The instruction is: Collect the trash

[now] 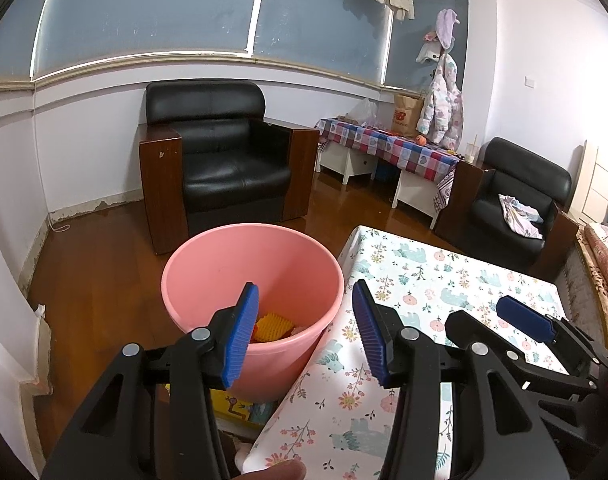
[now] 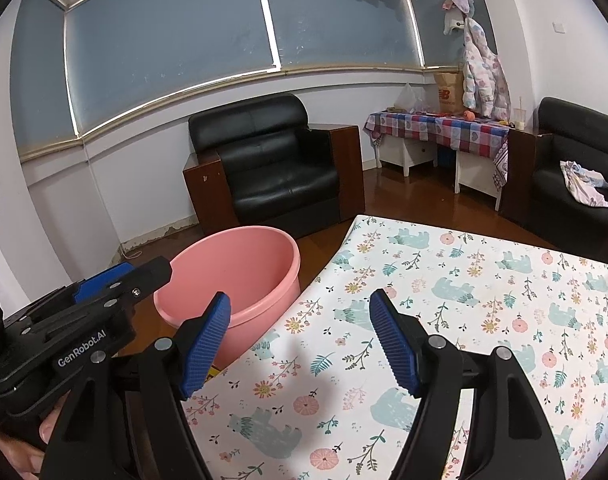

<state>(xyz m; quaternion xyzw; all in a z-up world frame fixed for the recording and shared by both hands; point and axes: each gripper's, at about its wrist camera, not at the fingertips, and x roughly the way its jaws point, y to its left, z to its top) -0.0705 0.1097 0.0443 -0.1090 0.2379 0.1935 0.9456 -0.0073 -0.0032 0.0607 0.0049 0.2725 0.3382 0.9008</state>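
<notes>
I am holding my left gripper (image 1: pixel 306 330) with its blue pads spread wide and nothing between them, hovering over the near rim of the pink bucket (image 1: pixel 208 276), where yellow and orange trash (image 1: pixel 274 326) is lying at the bottom, toward six o'clock. My right gripper (image 2: pixel 300 342) is gaping empty too, pointing across the bear-print tablecloth (image 2: pixel 464 300), with the bucket sitting at its ten o'clock, just beside the table edge

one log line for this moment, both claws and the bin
left claw: open, empty | right claw: open, empty | pink bin: beside table, yellow item inside
</notes>
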